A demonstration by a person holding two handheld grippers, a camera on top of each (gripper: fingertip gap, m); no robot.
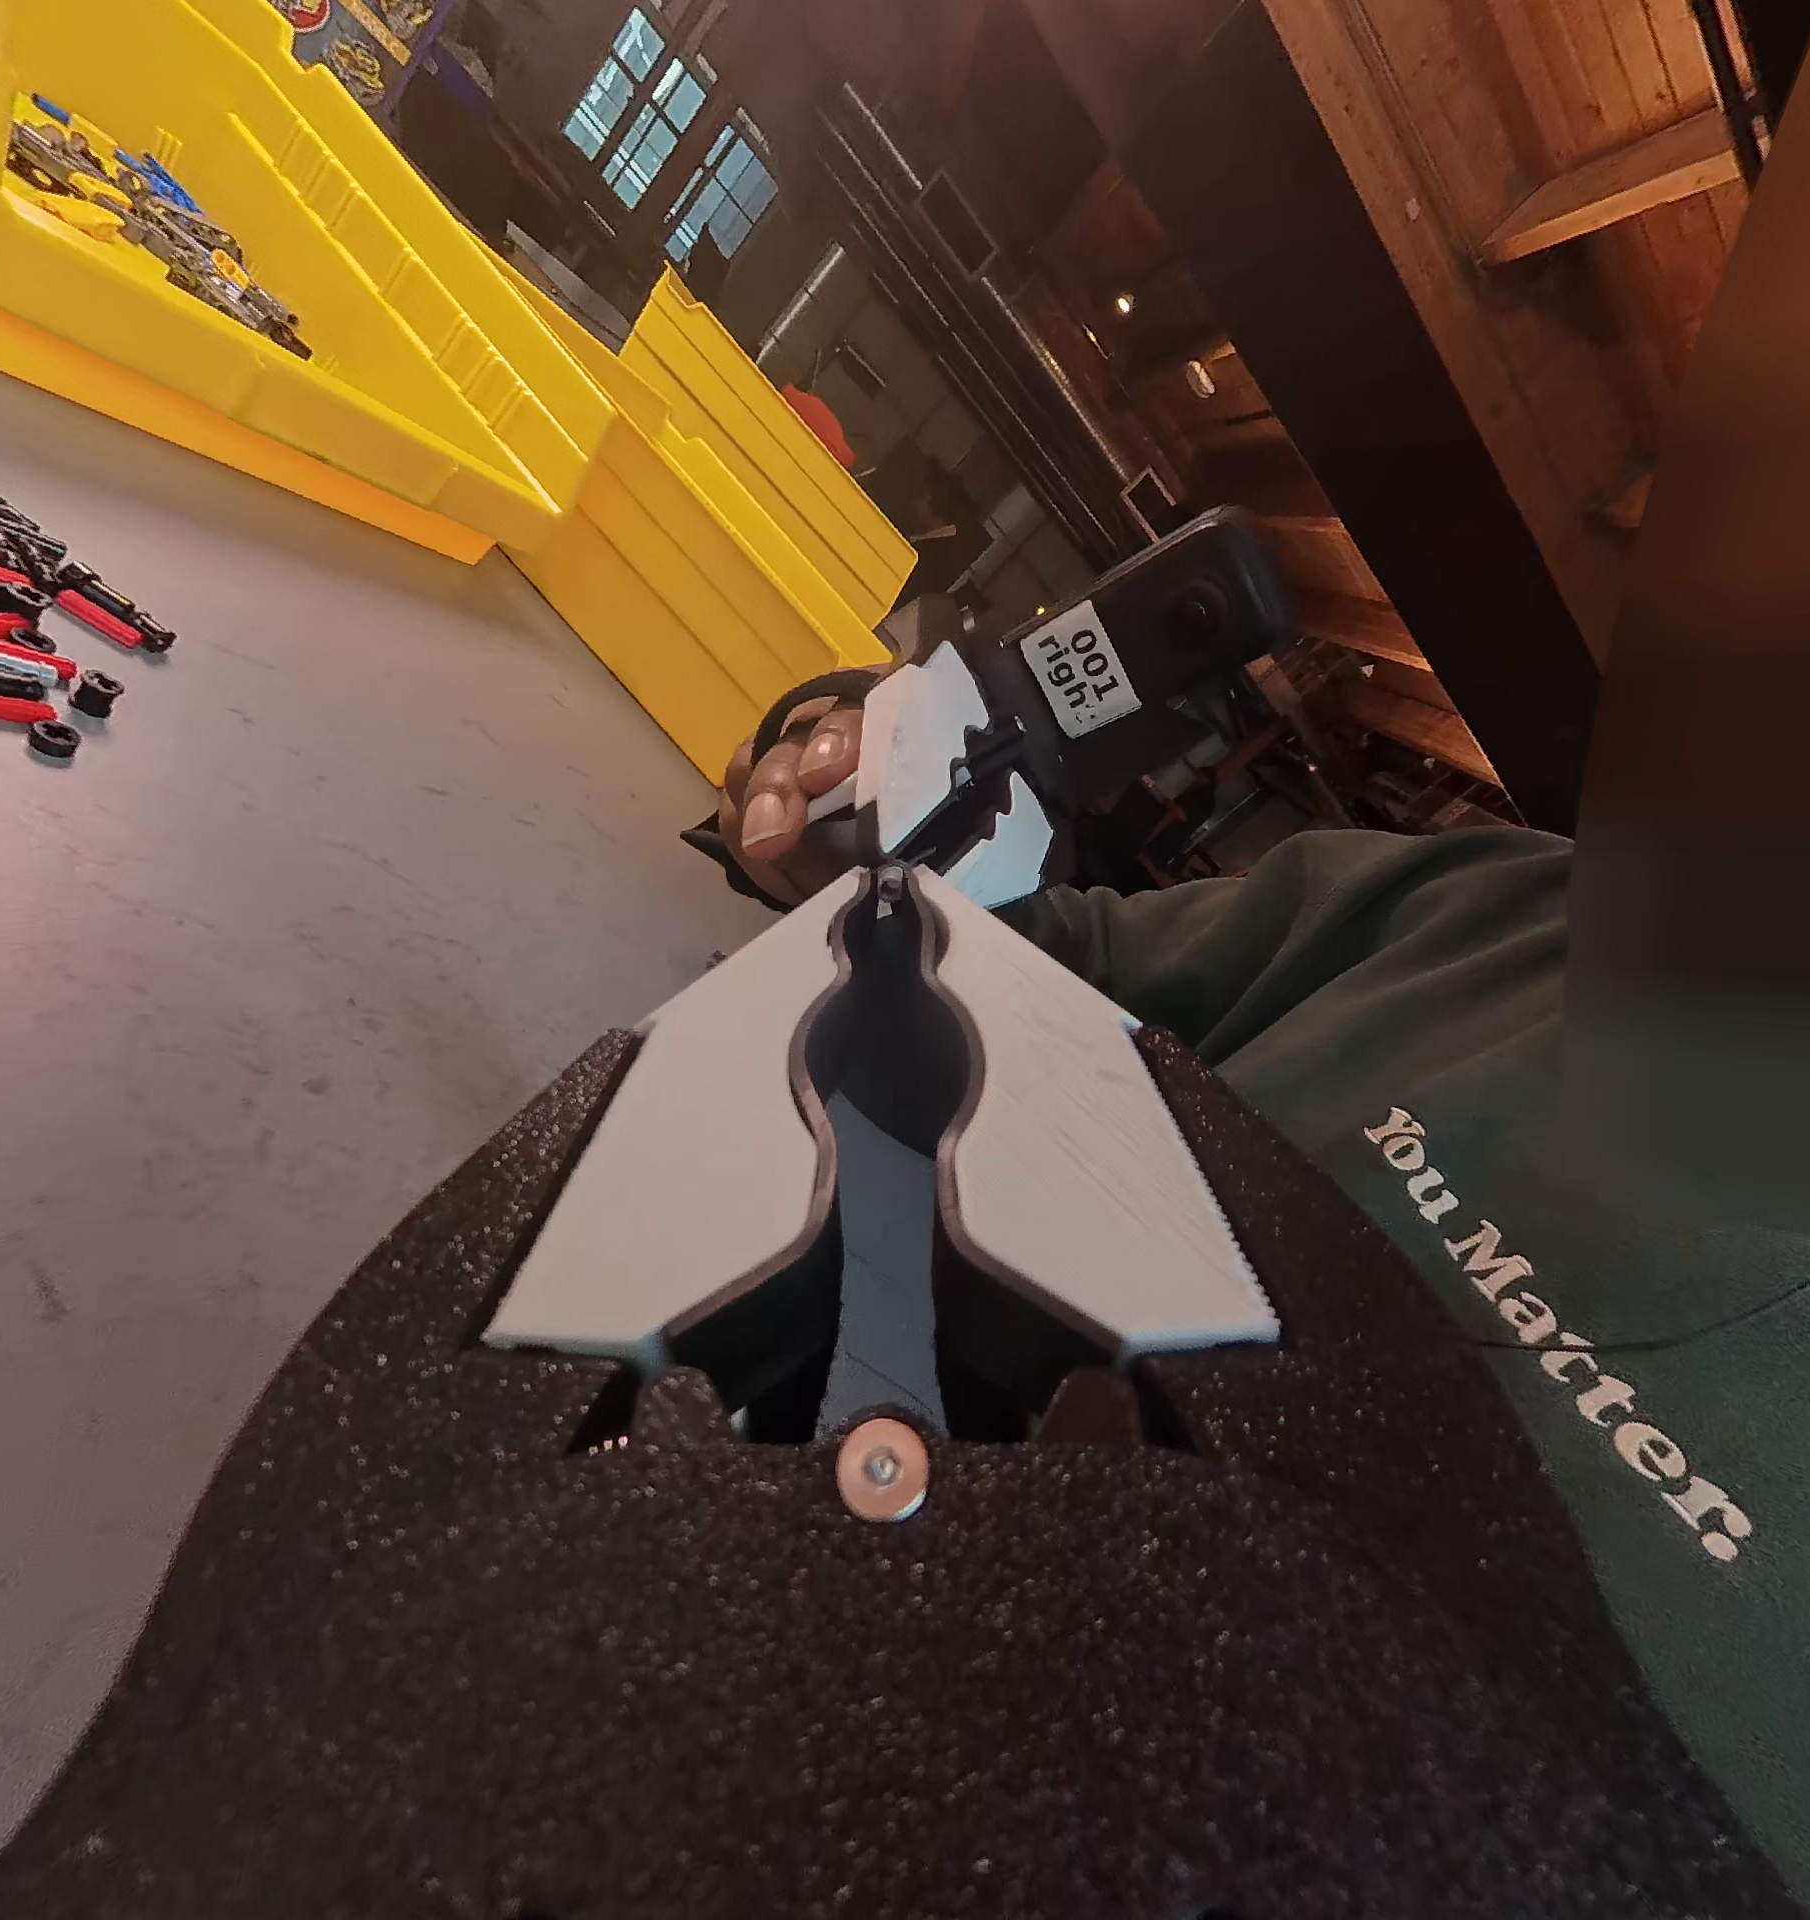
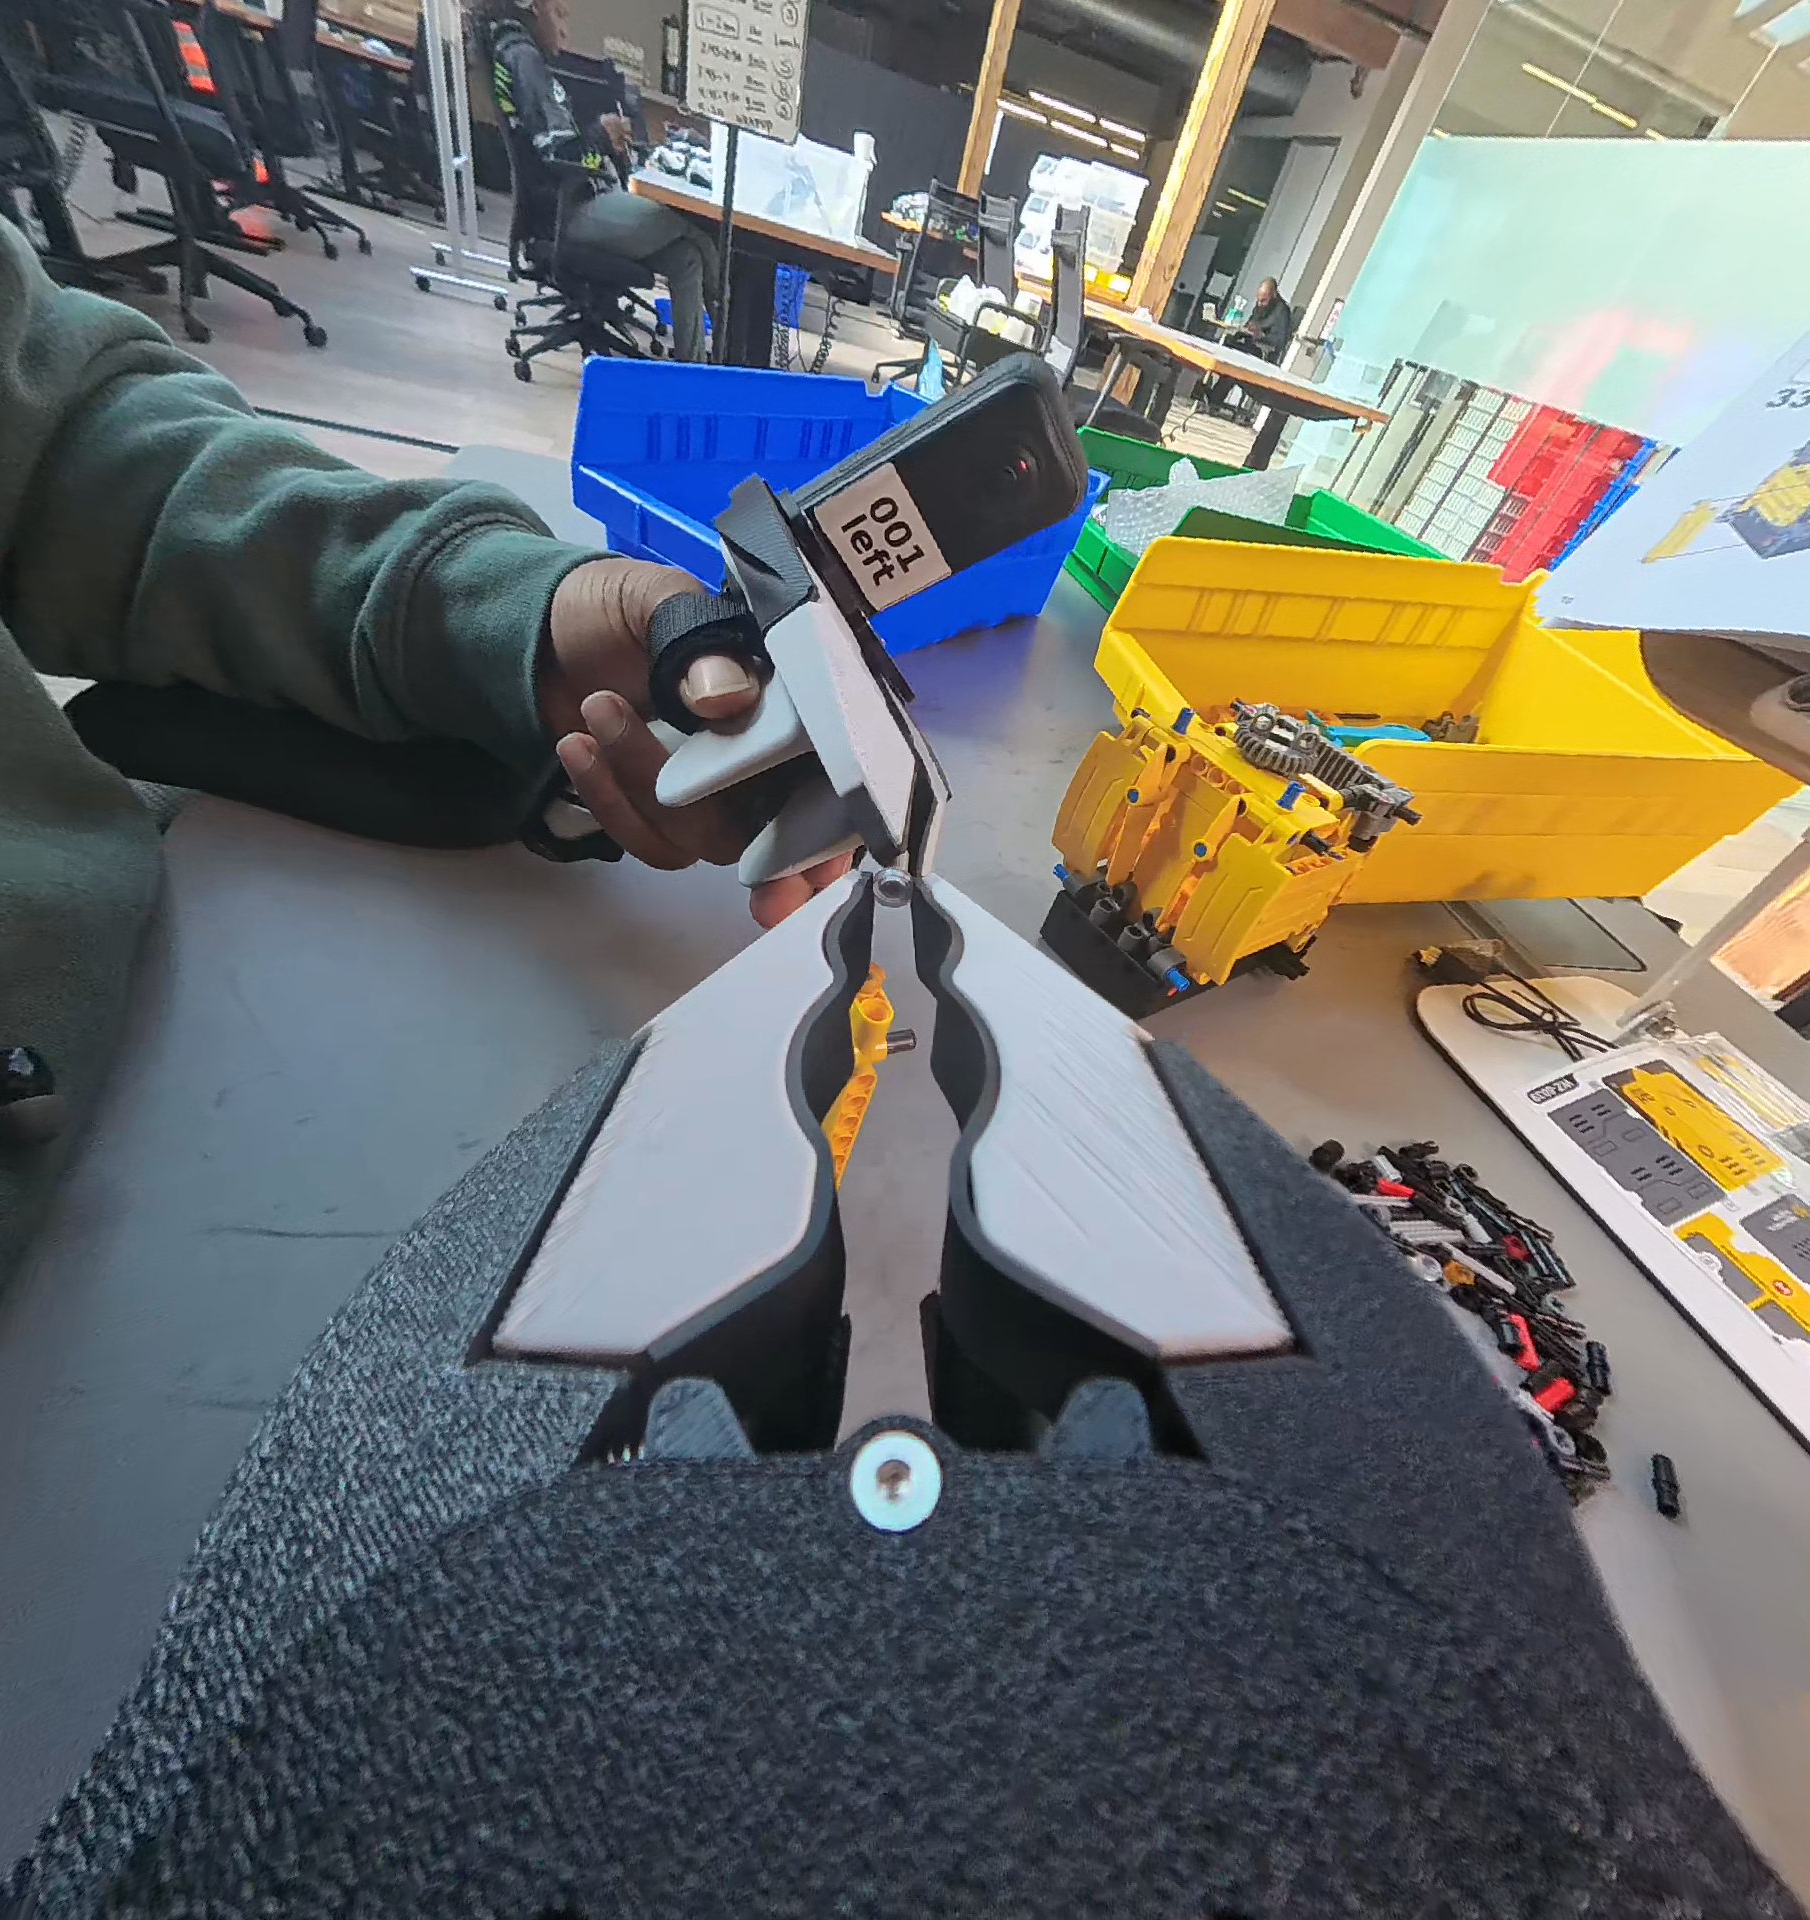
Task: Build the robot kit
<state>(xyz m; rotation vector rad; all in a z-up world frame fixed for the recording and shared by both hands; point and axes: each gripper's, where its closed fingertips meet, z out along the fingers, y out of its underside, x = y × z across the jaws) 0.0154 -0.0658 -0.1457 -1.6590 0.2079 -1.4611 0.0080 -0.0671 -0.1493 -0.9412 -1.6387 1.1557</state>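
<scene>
My left gripper [image 1: 888,885] is shut, and a small dark pin [image 1: 888,891] is pinched at its tips. My right gripper [image 2: 890,889] is shut on a small grey round piece [image 2: 890,886]. The two grippers meet tip to tip above the grey table [image 2: 361,1039]. The right gripper also shows in the left wrist view [image 1: 906,836], held by a hand. The left gripper also shows in the right wrist view [image 2: 906,857]. A yellow beam with a black pin [image 2: 859,1060] lies on the table below the right gripper's fingers.
A partly built yellow toy truck [image 2: 1192,831] stands beside a yellow bin [image 2: 1503,769]. Blue [image 2: 735,468] and green bins stand behind. Piles of small black and red pieces [image 2: 1472,1268] [image 1: 7,613], a sticker sheet [image 2: 1711,1195] and stacked yellow bins [image 1: 361,343] are on the table. The grippers are tip to tip, or close to it.
</scene>
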